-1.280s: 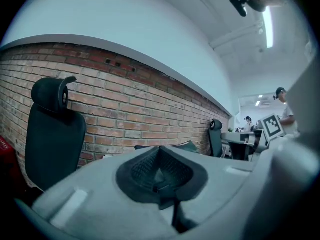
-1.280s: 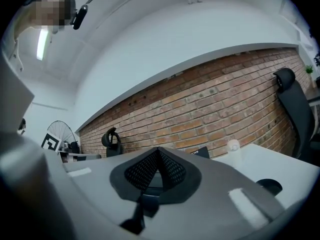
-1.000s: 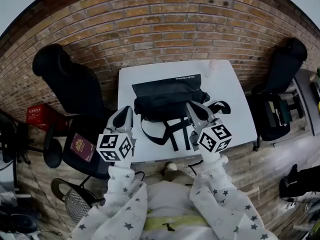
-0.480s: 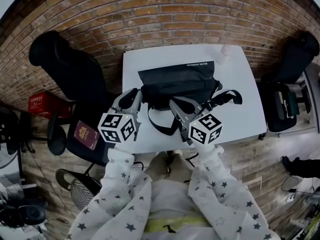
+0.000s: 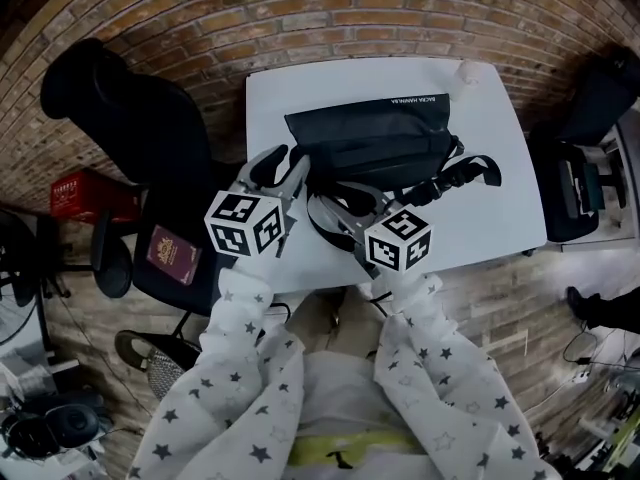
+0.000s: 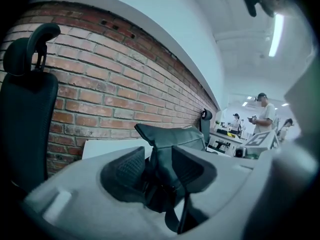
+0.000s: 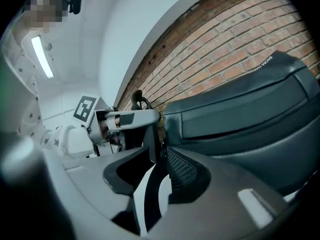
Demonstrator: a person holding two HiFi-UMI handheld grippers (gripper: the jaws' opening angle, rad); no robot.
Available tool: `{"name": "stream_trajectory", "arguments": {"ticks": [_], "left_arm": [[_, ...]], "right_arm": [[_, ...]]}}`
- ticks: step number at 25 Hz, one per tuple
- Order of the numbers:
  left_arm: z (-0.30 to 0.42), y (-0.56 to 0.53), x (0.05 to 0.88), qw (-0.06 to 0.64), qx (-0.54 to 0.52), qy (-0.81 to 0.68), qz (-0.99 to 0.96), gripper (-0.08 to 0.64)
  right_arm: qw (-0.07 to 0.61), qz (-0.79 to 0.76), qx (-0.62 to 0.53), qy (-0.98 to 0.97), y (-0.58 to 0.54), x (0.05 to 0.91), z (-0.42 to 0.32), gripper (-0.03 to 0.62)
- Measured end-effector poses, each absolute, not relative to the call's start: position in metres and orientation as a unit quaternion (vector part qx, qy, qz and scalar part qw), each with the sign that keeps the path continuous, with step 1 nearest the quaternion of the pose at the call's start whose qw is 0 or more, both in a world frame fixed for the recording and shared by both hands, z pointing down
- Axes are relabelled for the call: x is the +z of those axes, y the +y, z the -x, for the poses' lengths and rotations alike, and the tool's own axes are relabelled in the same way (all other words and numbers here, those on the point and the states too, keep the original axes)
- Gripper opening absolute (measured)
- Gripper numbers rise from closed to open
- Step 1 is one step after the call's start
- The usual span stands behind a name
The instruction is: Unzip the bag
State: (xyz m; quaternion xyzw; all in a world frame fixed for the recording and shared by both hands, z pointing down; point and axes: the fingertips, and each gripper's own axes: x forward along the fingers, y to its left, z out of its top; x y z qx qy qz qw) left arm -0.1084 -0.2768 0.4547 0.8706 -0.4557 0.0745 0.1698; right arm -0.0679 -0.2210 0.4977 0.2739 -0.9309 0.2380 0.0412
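Hardly begun: the black fabric bag (image 5: pixel 375 138) looks zipped, its end inside your left tool (image 5: pixel 283 168), a black strap (image 7: pixel 152 204) inside your right tool (image 5: pixel 348 203); both have just opened wide and grip nothing

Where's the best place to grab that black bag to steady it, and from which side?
Probably take the bag by its left end, coming from the near left: it tapers there to a raised corner. The left gripper, whose jaws have just been opening, has that corner between them.

Matt black cloth bag (image 5: pixel 370 143), smooth white table (image 5: pixel 500 230)
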Motion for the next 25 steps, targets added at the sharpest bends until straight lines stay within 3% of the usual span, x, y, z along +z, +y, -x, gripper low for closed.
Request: {"name": "stream_trajectory", "arguments": {"ticks": [16,25], "left_arm": [[0.089,-0.291,0.469,0.172,0.069,-0.414,-0.891,0.181],[0.078,-0.291,0.469,0.180,0.060,-0.403,-0.895,0.179]], "right_arm": [[0.090,-0.268,0.258,-0.924,-0.226,0.543,0.084,0.118],[0.110,-0.280,0.244,-0.922,-0.228,0.547,0.082,0.063]]}}
